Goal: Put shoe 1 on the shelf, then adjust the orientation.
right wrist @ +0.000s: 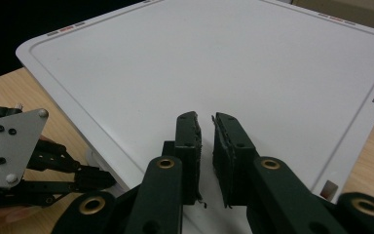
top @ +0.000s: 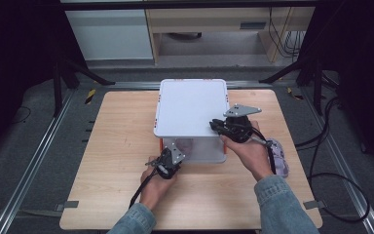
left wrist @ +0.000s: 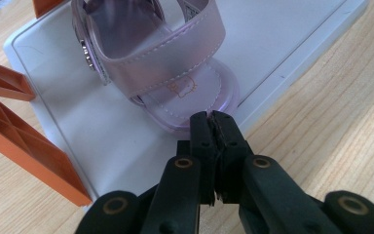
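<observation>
A wooden tabletop (top: 126, 146) carries a white two-level rack (top: 192, 105) near the middle of its far edge. A pink sandal (left wrist: 160, 58) stands on the rack's lower shelf (left wrist: 102, 136), its toe at the shelf's near edge. The left tongs (top: 171, 157) sit just in front of that toe, pressed together with nothing between them, the tips touching or almost touching the sole's front rim. Orange struts (left wrist: 24, 131) hold up the rack at the shelf's side, close beside the sandal. The right tongs (top: 216, 126) hover over the near right corner of the rack's top shelf (right wrist: 214, 63), slightly parted and holding nothing. A second pink sandal (top: 280, 158) lies on the tabletop near its right edge, behind the right hand (top: 248, 148).
</observation>
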A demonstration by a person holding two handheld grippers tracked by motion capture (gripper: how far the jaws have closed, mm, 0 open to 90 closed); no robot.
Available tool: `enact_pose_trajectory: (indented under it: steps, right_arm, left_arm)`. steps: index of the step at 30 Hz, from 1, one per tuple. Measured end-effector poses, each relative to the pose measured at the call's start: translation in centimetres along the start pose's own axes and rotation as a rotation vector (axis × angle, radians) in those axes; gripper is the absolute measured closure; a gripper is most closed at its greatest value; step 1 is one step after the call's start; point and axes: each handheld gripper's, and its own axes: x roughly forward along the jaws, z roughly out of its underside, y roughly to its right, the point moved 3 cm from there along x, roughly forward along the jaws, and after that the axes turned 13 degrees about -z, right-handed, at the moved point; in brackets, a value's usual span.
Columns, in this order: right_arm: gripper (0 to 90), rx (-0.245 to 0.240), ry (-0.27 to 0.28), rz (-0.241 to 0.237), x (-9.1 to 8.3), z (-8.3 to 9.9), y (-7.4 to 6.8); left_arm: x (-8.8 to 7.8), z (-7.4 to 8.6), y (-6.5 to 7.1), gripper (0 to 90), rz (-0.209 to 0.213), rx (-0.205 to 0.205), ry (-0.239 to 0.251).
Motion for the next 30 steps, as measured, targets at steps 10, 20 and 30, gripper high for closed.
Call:
enact_pose_trajectory:
  steps: [10,20,30]
  right_arm:
    - [48.3,0.046,0.085,0.078,-1.9,-0.1,0.2]
    - [33.8,0.11,0.158,0.229,-7.2,2.0,0.9]
    - [37.2,0.172,0.139,0.314,-10.8,6.1,1.9]
  left_arm:
    - [-2.8,0.5,-1.3,70.6,0.018,-0.042,0.029]
    - [-4.8,4.2,-5.0,30.3,-0.004,-0.17,-0.013]
    - [-5.1,6.4,-8.1,11.7,-0.04,-0.257,-0.014]
